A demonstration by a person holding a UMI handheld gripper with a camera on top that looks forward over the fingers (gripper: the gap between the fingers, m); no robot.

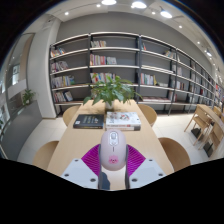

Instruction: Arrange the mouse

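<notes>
While resting on the pale wooden table (80, 140), the smooth rounded mouse (111, 156) seems clamped by the jaws.

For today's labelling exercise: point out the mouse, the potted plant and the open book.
mouse (112, 166): gripper view, on its white back.
potted plant (112, 91): gripper view, on its leaves.
open book (123, 120): gripper view, on its page.

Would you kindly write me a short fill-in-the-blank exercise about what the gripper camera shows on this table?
1. The white mouse sits between the gripper's two ____.
2. Beyond the mouse, two books lie flat on the ____.
3. Behind the books stands a potted ____.
4. Along the far wall run long ____ filled with books.

Missing words: fingers; table; plant; shelves
</notes>
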